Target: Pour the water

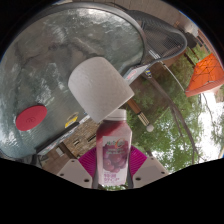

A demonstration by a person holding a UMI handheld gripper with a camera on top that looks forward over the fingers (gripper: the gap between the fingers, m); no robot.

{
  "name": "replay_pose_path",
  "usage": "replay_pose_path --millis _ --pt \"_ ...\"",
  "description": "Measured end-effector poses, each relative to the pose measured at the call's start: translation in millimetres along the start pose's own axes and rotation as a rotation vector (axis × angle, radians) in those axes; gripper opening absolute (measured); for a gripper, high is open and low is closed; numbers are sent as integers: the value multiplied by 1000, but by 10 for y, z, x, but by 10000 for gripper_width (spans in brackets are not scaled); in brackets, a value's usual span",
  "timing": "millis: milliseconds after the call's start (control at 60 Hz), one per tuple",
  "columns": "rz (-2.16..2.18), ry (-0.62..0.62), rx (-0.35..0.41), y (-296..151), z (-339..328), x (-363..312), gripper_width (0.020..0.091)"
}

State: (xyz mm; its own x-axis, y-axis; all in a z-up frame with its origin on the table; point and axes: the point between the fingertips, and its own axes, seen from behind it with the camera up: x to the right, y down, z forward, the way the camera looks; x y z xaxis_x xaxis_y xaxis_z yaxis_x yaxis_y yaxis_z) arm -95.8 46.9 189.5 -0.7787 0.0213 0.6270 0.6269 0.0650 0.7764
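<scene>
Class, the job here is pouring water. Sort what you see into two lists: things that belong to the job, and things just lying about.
Part of the job:
- small bottle with white cap and purple label, held between the tool fingers
- white plastic cup, just beyond the bottle

Lying about:
- red round lid
- orange object

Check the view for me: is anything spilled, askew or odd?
No spill shows. The bottle is held between the fingers of the hand-held gripper, its white cap still on and leaning off to one side over the metal bowl; nothing can pour yet.
</scene>
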Motion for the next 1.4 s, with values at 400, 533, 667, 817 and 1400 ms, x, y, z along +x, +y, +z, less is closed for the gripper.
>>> replay_pose_path --millis 400,533,667,817,1400 --pt "2170 160 -220 677 -316 -355 406" --pt "2680 49 -209 87 -246 -991 408" --pt "2622 -13 -249 -78 -116 -1273 407" --pt "2561 -110 -248 -288 40 -1348 406" --pt "2471 -197 -314 -516 -121 -1517 504"
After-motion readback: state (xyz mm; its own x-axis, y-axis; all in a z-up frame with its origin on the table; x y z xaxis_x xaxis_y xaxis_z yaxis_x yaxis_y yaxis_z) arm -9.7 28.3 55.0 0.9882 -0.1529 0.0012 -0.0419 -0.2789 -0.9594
